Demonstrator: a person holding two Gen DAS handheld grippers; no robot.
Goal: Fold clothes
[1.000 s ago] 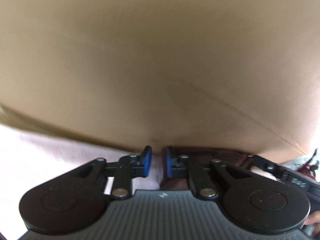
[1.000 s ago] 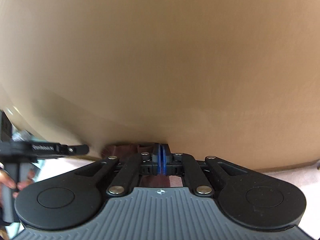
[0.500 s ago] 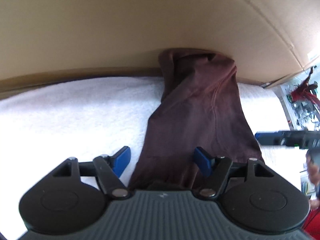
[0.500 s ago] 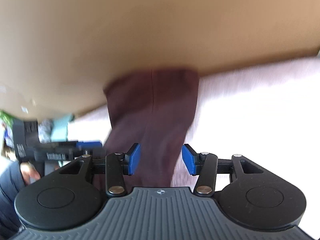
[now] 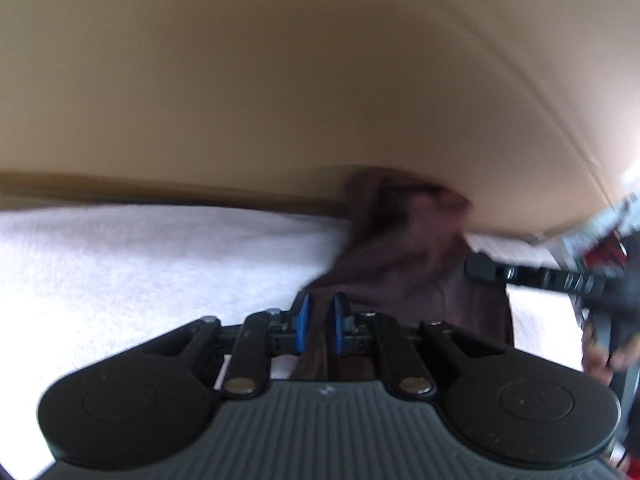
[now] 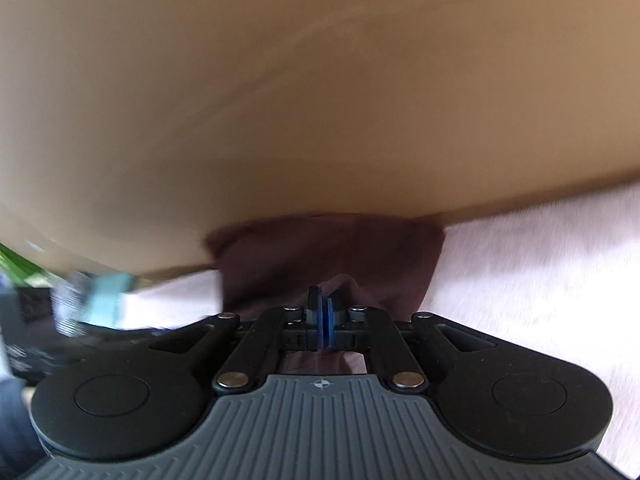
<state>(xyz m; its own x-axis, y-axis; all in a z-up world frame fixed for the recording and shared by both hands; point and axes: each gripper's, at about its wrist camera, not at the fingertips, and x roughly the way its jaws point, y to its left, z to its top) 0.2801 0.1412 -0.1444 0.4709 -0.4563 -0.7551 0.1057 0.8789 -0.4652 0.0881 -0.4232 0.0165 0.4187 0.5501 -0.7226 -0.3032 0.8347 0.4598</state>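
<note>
A dark maroon garment (image 5: pixel 404 248) lies in a narrow folded strip on a white fleecy cover (image 5: pixel 160 260), with its far end against a cardboard wall (image 5: pixel 280 80). My left gripper (image 5: pixel 320 312) sits at the strip's near left edge. Its jaws are closing, and cloth fills the narrow gap between the blue pads (image 5: pixel 301 320). In the right wrist view the garment (image 6: pixel 320 248) runs under my right gripper (image 6: pixel 323 304). That gripper's jaws are closing too, and its pads meet on a small raised fold. The right gripper's black finger (image 5: pixel 540 276) reaches onto the cloth from the right.
The tan cardboard wall (image 6: pixel 320 80) stands close ahead and fills the upper half of both views. The white cover (image 6: pixel 540 272) spreads to both sides of the garment. A person's hand (image 5: pixel 604 356) shows at the right edge. There is blurred clutter (image 6: pixel 100 300) beyond the cover's left side.
Half a second ago both grippers stood open astride the maroon strip. Now both have closed on it and sunk lower, and the cardboard wall fills more of each view.
</note>
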